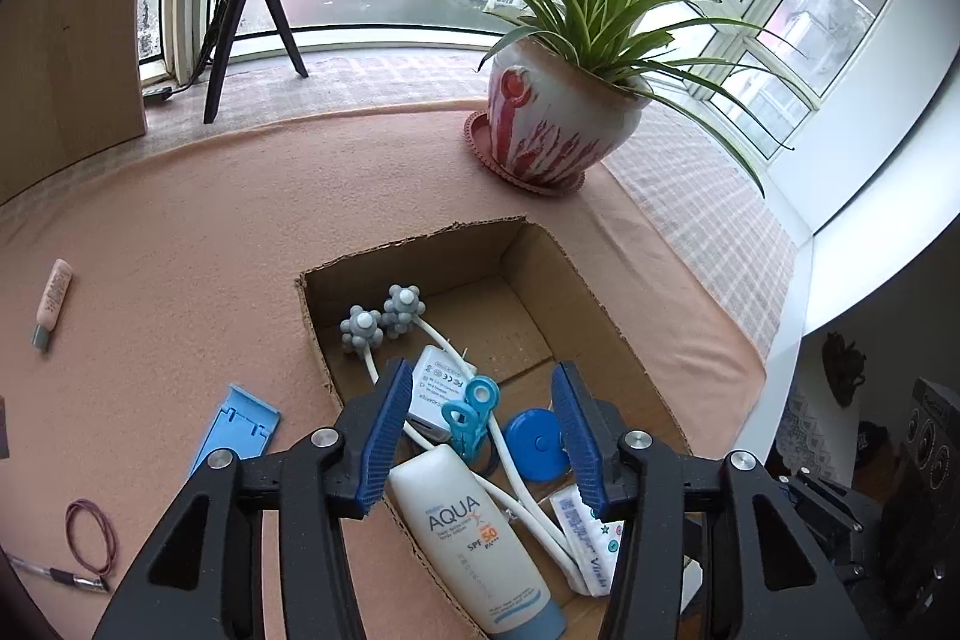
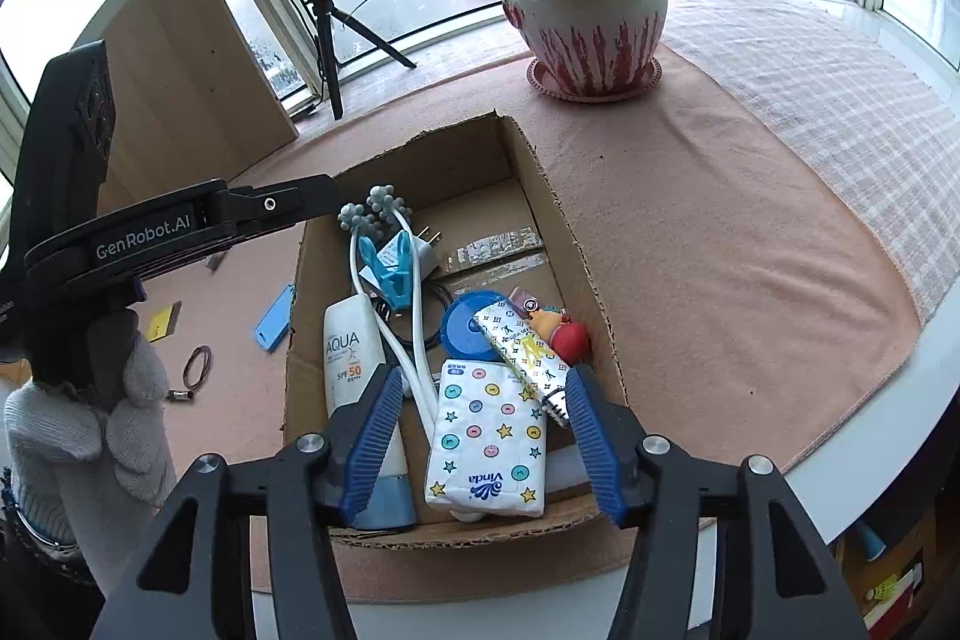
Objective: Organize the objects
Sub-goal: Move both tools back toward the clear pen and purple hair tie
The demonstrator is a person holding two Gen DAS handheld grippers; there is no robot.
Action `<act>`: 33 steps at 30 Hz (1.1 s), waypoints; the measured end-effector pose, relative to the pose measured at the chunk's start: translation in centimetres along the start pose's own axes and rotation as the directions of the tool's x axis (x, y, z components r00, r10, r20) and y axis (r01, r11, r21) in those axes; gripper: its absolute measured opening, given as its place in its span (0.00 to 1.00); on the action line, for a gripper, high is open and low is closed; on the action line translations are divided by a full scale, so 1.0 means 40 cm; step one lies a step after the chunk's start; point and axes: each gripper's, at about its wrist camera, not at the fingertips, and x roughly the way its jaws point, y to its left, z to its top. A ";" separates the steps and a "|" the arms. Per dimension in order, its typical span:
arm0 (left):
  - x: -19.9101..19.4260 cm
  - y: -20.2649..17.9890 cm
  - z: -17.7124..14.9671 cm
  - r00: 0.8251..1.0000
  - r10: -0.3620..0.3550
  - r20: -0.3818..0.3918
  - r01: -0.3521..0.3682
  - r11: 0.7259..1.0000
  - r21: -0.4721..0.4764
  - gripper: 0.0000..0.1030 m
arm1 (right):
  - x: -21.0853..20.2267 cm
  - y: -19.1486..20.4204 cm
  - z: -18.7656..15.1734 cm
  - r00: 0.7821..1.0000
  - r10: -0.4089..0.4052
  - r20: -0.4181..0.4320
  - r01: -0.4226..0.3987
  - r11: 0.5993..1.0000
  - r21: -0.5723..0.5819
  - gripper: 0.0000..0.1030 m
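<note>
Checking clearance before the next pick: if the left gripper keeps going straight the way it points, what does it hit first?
Most likely the blue clothespin: it sits midway between the open left gripper fingers, lying in the cardboard box on the white charger. Depth is unclear; the AQUA sunscreen tube lies just below that line.

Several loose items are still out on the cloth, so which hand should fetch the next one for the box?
Left, probably. The blue stand, rubber band and pen lie left of the box, beside the open left gripper. The right gripper hangs open over the box's near end.
</note>
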 end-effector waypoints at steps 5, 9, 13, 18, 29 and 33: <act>-0.035 0.044 -0.017 1.000 0.015 0.006 -0.015 1.000 -0.027 0.51 | 0.002 0.028 0.004 1.000 0.010 0.000 -0.010 1.000 -0.012 0.52; -0.071 0.094 -0.041 0.999 0.034 0.006 -0.034 0.998 -0.058 0.51 | 0.004 0.059 0.001 1.000 0.025 0.007 -0.025 0.999 -0.029 0.52; -0.113 0.159 -0.068 0.998 0.062 0.001 -0.061 0.993 -0.103 0.51 | 0.011 0.094 0.001 0.998 0.059 0.007 -0.059 0.998 -0.039 0.52; -0.172 0.252 -0.105 0.994 0.110 -0.001 -0.108 0.982 -0.154 0.51 | 0.026 0.155 -0.002 0.996 0.094 -0.001 -0.093 0.993 -0.077 0.52; -0.265 0.476 -0.196 0.978 0.206 -0.038 -0.208 0.938 -0.278 0.51 | 0.076 0.279 -0.020 0.979 0.187 -0.077 -0.196 0.972 -0.127 0.52; -0.293 0.553 -0.228 0.970 0.236 -0.051 -0.240 0.915 -0.324 0.51 | 0.096 0.313 -0.025 0.972 0.205 -0.114 -0.219 0.966 -0.136 0.52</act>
